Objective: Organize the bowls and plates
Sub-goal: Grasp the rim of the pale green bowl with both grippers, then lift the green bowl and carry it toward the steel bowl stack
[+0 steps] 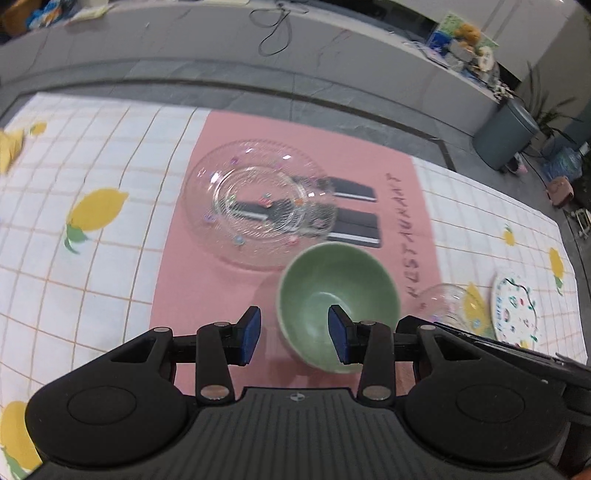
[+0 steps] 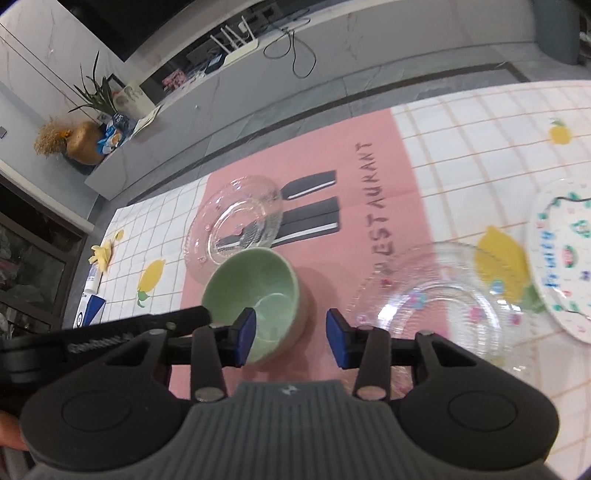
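A green bowl [image 1: 338, 306] [image 2: 255, 299] stands upright on a pink placemat [image 1: 207, 288]. My left gripper [image 1: 295, 334] is open over the bowl's left rim, one pad inside and one outside, neither pressing. My right gripper [image 2: 291, 336] is open astride the bowl's right wall in the same way. Behind the bowl lies a clear glass plate [image 1: 258, 203] [image 2: 236, 221], apparently with a smaller one in it. Another clear glass plate [image 2: 436, 306] [image 1: 443, 299] lies to the right, beside a white patterned plate [image 2: 561, 254] [image 1: 515, 310].
The table carries a white checked cloth with lemons [image 1: 96, 210]. A blue box [image 2: 90, 310] and yellow scraps [image 2: 101, 253] lie near its left edge. Beyond the far edge are grey floor, a low cabinet with a cable [image 1: 275, 33] and a grey bin [image 1: 506, 136].
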{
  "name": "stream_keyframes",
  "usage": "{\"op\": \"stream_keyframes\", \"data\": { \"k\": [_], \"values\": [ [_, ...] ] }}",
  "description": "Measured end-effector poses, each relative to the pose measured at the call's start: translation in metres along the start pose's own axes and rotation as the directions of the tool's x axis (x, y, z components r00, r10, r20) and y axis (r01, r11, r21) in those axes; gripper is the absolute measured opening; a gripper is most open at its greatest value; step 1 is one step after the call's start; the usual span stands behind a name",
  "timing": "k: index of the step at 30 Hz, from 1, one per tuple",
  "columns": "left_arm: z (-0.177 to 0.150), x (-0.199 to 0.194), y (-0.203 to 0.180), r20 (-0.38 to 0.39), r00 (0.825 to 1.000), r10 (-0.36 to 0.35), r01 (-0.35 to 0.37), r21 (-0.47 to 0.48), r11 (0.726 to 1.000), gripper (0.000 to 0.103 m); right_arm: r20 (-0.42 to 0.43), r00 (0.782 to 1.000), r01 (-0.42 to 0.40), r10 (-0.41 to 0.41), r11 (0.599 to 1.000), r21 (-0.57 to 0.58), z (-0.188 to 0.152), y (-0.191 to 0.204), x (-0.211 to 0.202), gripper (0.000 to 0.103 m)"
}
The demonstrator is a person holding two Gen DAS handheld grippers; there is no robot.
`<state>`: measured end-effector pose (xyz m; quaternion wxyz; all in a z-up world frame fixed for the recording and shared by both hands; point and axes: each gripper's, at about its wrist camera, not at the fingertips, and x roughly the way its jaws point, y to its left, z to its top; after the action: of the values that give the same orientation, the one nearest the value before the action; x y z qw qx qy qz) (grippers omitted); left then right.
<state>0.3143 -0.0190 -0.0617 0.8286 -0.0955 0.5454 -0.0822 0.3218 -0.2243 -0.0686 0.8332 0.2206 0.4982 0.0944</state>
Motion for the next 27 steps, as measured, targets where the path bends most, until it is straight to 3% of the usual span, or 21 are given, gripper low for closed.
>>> {"op": "stream_keyframes", "data": {
  "k": [9,13,20,27],
  "values": [
    [0.004,0.026,0.008,-0.049,0.999,-0.022,0.021,-0.024,0.999,0.045,-0.066,0.997,0.026,-0.027,1.000,-0.008,-0.003,0.003,0.036,0.040],
    [0.004,0.033,0.006,-0.064,0.998,-0.016,0.015,-0.018,1.000,0.031,-0.085,0.996,0.019,-0.020,1.000,-0.003,-0.006,0.003,0.042,0.030],
    [0.002,0.039,0.007,-0.069,0.998,-0.005,0.004,-0.026,1.000,0.013,-0.087,0.996,0.024,-0.024,1.000,-0.001,-0.009,0.006,0.046,0.026],
    [0.003,0.039,0.004,-0.067,0.998,0.014,-0.016,-0.033,0.999,0.009,-0.088,0.996,0.024,-0.022,1.000,0.013,-0.009,0.003,0.045,0.024]
  ]
}}
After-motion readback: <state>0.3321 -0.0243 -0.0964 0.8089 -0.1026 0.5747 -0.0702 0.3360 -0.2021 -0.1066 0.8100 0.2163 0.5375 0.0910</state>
